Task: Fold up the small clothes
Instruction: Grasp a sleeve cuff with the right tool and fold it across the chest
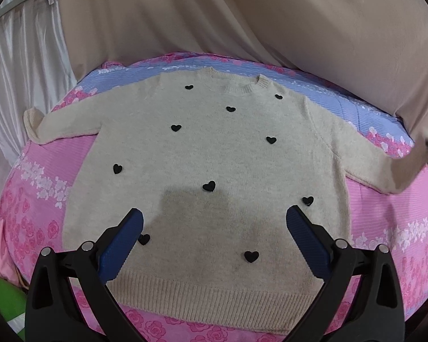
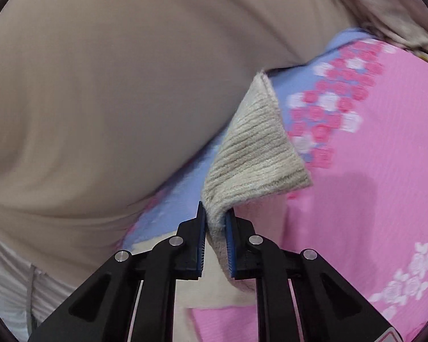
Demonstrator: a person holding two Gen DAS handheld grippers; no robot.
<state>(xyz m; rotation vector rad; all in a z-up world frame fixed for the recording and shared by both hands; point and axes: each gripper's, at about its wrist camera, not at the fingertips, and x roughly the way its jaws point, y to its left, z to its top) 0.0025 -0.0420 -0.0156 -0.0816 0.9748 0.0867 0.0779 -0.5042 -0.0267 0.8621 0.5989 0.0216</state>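
On the floral bedspread I see the sweater flat; left claw spread apart above it, right claw clamped on its sleeve cuff.

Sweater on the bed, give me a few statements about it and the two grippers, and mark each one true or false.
1. The sweater lies front up, showing black hearts. True.
2. The left gripper is clamped on the hem. False: it is open above the lower body.
3. The right gripper grips a ribbed sleeve cuff. True.
4. The bedsheet is plain white. False: pink and blue floral.
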